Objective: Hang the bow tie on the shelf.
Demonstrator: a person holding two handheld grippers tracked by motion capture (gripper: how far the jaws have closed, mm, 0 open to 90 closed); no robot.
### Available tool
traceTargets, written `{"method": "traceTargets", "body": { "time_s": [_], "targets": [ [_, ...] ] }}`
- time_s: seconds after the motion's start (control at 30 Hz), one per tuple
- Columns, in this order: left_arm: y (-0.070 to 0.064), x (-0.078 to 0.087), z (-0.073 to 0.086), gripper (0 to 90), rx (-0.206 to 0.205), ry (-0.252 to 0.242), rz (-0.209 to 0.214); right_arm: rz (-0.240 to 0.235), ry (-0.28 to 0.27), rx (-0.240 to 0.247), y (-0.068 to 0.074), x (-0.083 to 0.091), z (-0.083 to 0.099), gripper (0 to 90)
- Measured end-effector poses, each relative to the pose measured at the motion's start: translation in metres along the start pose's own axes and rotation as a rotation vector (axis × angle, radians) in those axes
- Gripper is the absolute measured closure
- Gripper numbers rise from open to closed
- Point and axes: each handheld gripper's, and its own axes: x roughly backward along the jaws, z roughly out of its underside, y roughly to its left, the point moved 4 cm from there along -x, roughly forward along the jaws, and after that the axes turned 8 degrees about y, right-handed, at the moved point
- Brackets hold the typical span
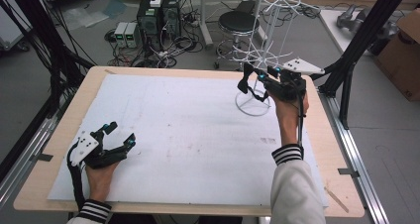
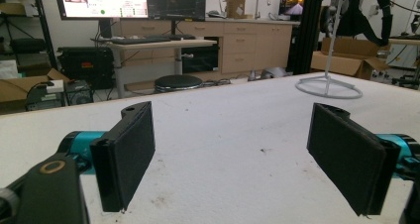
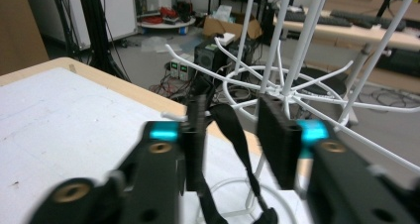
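The table (image 1: 59,116) is a pale wooden slab with rounded corners, nearly covered by a matt white sheet (image 1: 188,135) with a slightly rough, scuffed surface marked by faint grey smears and small dark specks; no brand, label or writing can be read on anything on it. Just ahead of the right claw (image 1: 255,76) stands a white wire rack (image 1: 270,40): a thin upright pole rising from a round ring foot that rests on the sheet, with tiers of slim curved hooks radiating like spokes. The right claw is held up beside the pole, at the level of the lower hooks, its jaws a narrow gap apart in the right gripper view (image 3: 229,144). A black strap (image 3: 236,140), flat, limp and matt like woven fabric, hangs down between those jaws from a hook of the rack; whether the pads actually press it cannot be told, as that view is blurred. Far from the rack, at the near left part of the sheet, the left claw (image 1: 120,134) rests low on the surface with its jaws spread wide and nothing between them; its flat rectangular black pads (image 2: 130,152) look finely textured, set on teal fittings.
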Motion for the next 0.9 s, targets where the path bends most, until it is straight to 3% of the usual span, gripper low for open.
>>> {"method": "traceTargets", "body": {
  "time_s": [0.13,0.3,0.47,0.53,0.57,0.7,0.9],
  "targets": [
    [0.0,0.0,0.0,18.9,0.0,0.0,0.0,0.002,-0.047,-0.011,0.006,0.011,0.005,28.9],
    [0.0,0.0,0.0,18.9,-0.001,0.0,0.0,-0.031,-0.07,-0.004,0.022,0.028,0.015,10.9],
    [0.001,0.0,0.0,19.3,0.014,0.003,-0.008,-0.104,-0.07,0.022,0.038,0.038,0.034,8.8],
    [0.002,0.0,0.0,19.3,0.014,0.004,-0.007,-0.109,-0.079,0.023,0.04,0.04,0.045,7.3],
    [0.001,0.0,0.0,19.3,0.014,0.003,-0.008,-0.112,-0.09,0.012,0.041,0.041,0.052,0.2],
    [0.001,-0.001,0.0,19.3,0.014,0.003,-0.009,-0.132,-0.102,-0.031,0.045,0.043,0.077,0.4],
    [0.001,-0.001,0.0,19.3,0.012,0.004,-0.009,-0.135,-0.137,-0.013,0.056,0.049,0.104,0.4]
  ]
}}
